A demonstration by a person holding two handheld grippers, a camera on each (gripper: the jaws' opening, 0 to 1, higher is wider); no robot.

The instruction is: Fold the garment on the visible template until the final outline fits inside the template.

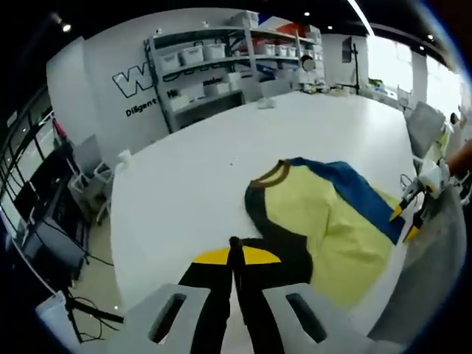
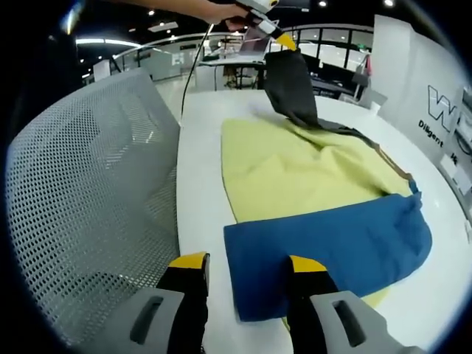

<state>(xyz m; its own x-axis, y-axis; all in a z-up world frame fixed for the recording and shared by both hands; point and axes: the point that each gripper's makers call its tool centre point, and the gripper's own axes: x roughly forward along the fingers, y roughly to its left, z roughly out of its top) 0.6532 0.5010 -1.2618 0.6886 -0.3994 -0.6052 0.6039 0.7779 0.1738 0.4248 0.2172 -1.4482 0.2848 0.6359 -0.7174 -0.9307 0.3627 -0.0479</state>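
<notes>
A yellow garment (image 1: 335, 240) with a black collar lies on the white table (image 1: 192, 184). Its blue sleeve (image 2: 332, 243) is folded across the yellow body (image 2: 295, 169). In the left gripper view my left gripper (image 1: 236, 254) is shut on the black sleeve (image 1: 291, 251). In the right gripper view the left gripper (image 2: 273, 33) holds the black sleeve (image 2: 291, 88) raised above the far end of the garment. My right gripper (image 2: 247, 262) is open at the near edge of the blue sleeve, one jaw on either side of its corner. From the left, the right gripper (image 1: 411, 214) shows beside the garment's far edge.
A grey mesh chair back (image 2: 88, 192) stands close against the table edge beside my right gripper, and the chair (image 1: 435, 273) also shows in the left gripper view. Shelves with white bins (image 1: 221, 59) line the wall beyond the table. Desks and cables (image 1: 59, 221) sit off the table's other side.
</notes>
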